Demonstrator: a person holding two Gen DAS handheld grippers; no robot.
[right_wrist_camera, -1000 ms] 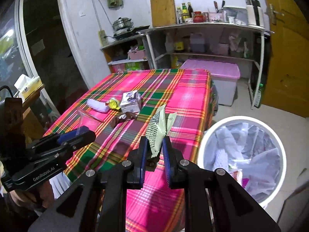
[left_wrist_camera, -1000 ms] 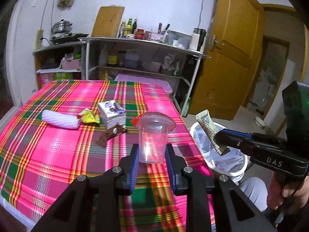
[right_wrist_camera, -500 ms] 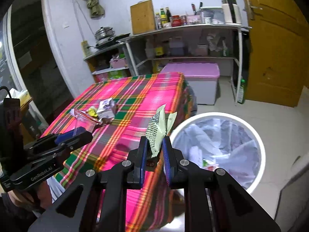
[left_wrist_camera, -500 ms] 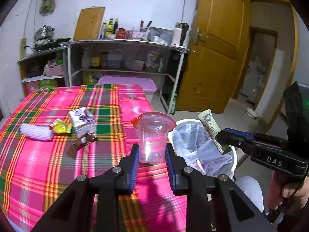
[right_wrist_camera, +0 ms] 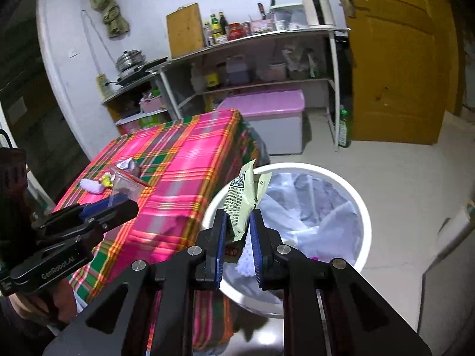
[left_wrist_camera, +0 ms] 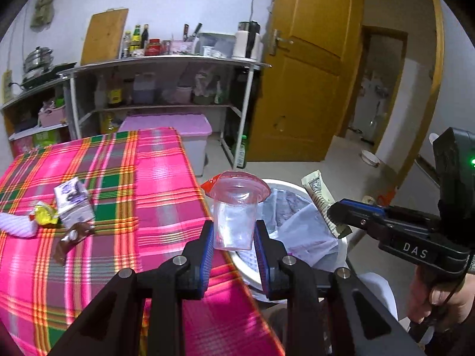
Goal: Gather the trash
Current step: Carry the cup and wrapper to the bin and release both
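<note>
My left gripper (left_wrist_camera: 234, 234) is shut on a clear plastic cup (left_wrist_camera: 236, 212) with a pink rim, held upright over the table's right edge beside the bin. My right gripper (right_wrist_camera: 236, 230) is shut on a pale green snack wrapper (right_wrist_camera: 242, 200), which stands up between the blue pads above the near rim of the white trash bin (right_wrist_camera: 363, 207). The bin (left_wrist_camera: 341, 238) has a white liner with trash in it. The right gripper (left_wrist_camera: 341, 222) also shows at the right of the left wrist view, and the left gripper (right_wrist_camera: 118, 204) at the left of the right wrist view.
On the pink plaid tablecloth (left_wrist_camera: 154, 184) lie a small carton (left_wrist_camera: 74, 201), a yellow wrapper (left_wrist_camera: 44, 214), a white roll (left_wrist_camera: 16, 225) and a brown wrapper (left_wrist_camera: 71, 237). Metal shelves (left_wrist_camera: 166, 89), a lilac-lidded box (left_wrist_camera: 169, 124) and a wooden door (left_wrist_camera: 308, 68) stand behind.
Both grippers have swung to the right, away from the table and towards the bin, each still carrying its item. The bin is now larger and closer in both views.
</note>
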